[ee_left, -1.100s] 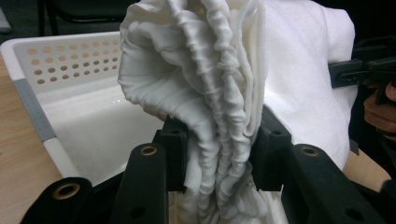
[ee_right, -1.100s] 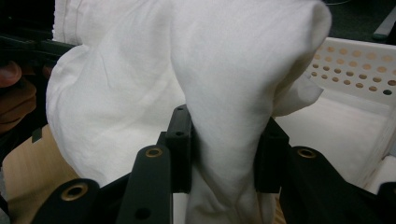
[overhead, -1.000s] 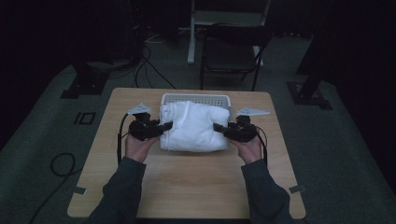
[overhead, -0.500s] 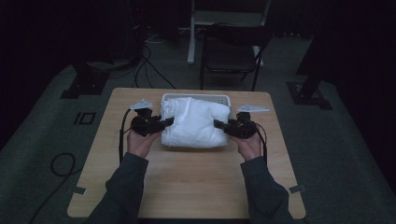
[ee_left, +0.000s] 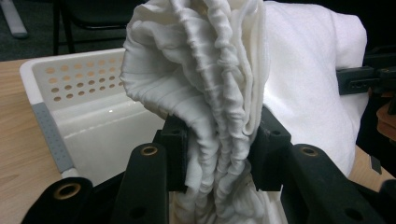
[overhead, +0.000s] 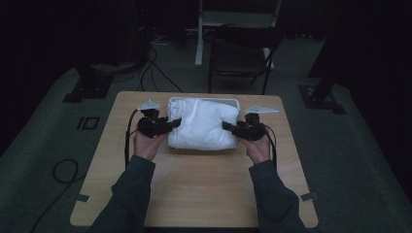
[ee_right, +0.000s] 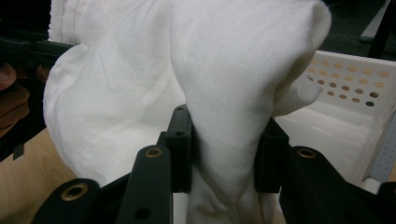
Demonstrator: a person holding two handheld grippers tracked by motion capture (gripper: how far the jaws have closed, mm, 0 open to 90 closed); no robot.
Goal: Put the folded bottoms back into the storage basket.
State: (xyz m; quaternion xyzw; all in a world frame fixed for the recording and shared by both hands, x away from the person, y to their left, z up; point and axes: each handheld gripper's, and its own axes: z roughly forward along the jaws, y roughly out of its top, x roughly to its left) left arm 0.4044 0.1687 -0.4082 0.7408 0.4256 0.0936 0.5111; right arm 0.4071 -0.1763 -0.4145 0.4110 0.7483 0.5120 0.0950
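A bundle of folded white cloth (overhead: 204,125) hangs between my two grippers, over the front of a white perforated basket (overhead: 232,102) at the far middle of the wooden table (overhead: 194,184). My left gripper (overhead: 176,122) is shut on the cloth's left end; in the left gripper view its pads (ee_left: 175,156) pinch a gathered, pleated fold of the cloth (ee_left: 210,93). My right gripper (overhead: 226,125) is shut on the right end, and in the right gripper view a thick fold of cloth (ee_right: 224,93) is squeezed between its pads (ee_right: 180,144).
The basket's inside wall (ee_left: 74,79) and floor lie just behind and under the cloth. A dark chair (overhead: 240,53) stands beyond the table's far edge, with cables (overhead: 155,63) on the floor to its left.
Both hands have carried the cloth bundle a little away from the person, farther over the basket. Both grips look the same.
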